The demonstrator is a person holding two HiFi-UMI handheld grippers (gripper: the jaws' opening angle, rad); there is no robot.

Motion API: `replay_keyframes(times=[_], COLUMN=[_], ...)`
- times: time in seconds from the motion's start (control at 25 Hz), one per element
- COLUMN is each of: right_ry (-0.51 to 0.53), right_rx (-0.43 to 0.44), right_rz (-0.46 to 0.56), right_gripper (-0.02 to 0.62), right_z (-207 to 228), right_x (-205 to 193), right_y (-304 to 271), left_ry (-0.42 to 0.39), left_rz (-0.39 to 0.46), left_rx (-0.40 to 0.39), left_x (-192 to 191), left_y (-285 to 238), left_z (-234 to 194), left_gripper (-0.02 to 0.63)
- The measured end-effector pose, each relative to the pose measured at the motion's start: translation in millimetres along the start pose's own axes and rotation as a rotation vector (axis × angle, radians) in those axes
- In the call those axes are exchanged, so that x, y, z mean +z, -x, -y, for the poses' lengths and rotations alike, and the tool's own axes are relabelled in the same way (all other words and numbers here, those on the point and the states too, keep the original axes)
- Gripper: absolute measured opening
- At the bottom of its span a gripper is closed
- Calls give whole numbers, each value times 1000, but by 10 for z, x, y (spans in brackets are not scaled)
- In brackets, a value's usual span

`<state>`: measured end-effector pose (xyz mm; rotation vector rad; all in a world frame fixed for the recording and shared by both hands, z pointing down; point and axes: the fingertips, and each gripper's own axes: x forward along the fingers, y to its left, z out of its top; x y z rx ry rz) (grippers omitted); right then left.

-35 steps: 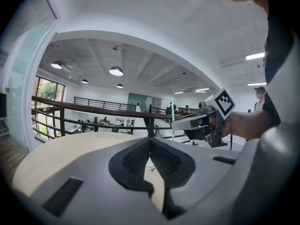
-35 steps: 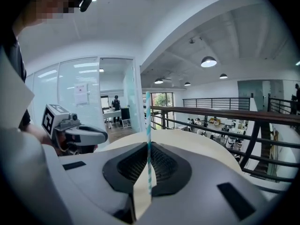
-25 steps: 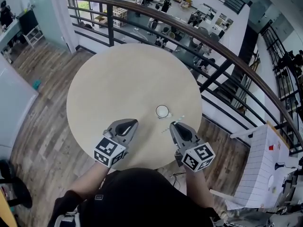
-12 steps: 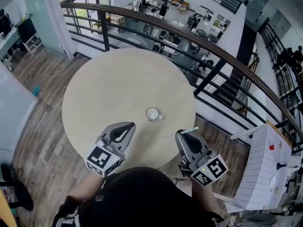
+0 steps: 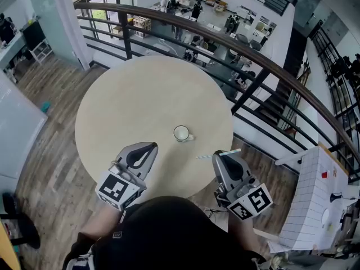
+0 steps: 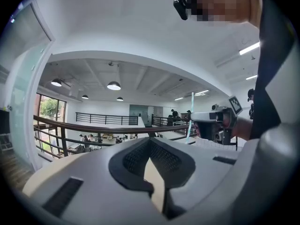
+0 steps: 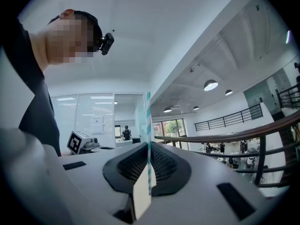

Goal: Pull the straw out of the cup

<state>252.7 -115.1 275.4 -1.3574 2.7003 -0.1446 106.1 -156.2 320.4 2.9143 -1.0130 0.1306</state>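
Head view: right gripper (image 5: pixel 218 157) is gripping the straw (image 5: pixel 230 151), which is lying roughly level and clear of the cup (image 5: pixel 181 133). Cup is sitting on the table (image 5: pixel 135 100) at the straw's 10 o'clock. Left gripper (image 5: pixel 147 148) is hovering at the cup's 8 o'clock.

Left gripper view: jaws are resting closed, holding nothing.

Right gripper view: jaws are pinching the straw (image 7: pixel 148 139), which is pointing to 12 o'clock.

The pull is looking done, with nothing obvious left.

Round beige table (image 5: pixel 140 94), frame centre; grey-brown wood-plank floor (image 5: pixel 45 167), left side; dark metal railing with wooden handrail (image 5: pixel 263 69), curving from upper left to right edge; open-plan office desks (image 5: pixel 214 13) on lower level, top centre; round ceiling lamps (image 6: pixel 114 85); daylit window (image 6: pixel 47 109), left
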Motion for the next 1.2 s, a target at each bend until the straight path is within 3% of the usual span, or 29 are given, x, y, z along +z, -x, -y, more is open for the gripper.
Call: replay_keyframes(times=[1.2], right_ry=[-29], right_rx=[-4], right_rz=[-25], right_gripper=[32], right_z=[-157], right_x=[-174], right_y=[16], left_ry=[16], left_rz=[-24], left_rx=[0], left_x=[-121], left_y=[204], left_z=[21], left_gripper=[8])
